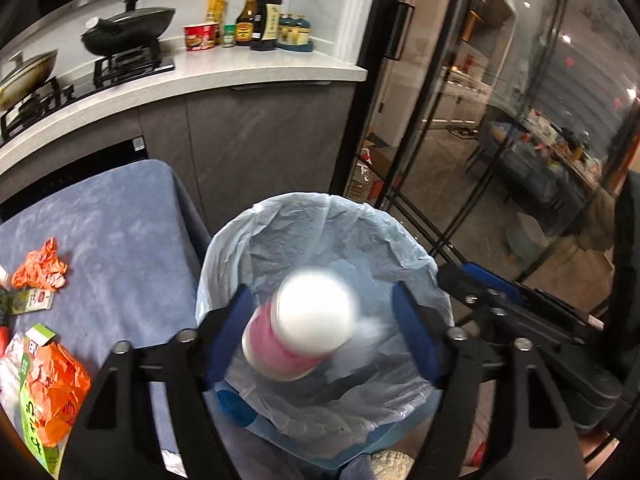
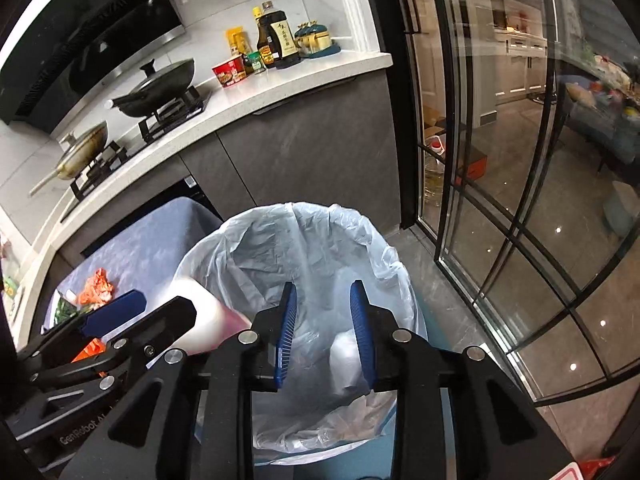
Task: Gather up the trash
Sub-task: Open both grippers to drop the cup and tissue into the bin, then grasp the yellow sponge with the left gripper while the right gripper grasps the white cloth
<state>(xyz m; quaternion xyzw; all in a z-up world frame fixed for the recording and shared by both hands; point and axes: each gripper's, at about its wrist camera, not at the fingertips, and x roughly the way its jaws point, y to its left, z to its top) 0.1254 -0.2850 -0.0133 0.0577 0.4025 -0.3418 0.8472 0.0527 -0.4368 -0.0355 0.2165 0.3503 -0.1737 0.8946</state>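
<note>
On the blue-covered desk point(image 1: 120, 220) crumpled orange wrappers point(image 1: 40, 266) wait. My left gripper point(image 1: 320, 332) gapes, its pink-and-white bottle point(image 1: 298, 330) loose over the lined bin point(image 1: 328, 240); it may clip the rim. My right gripper point(image 2: 324, 336) hangs part-open, empty.

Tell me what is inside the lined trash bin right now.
Inside the trash bin, a pale crumpled item lies against the plastic liner. A blurred pink-and-white bottle is above the opening, between the open left gripper fingers. The gripper bodies cover the bin's near side.
</note>
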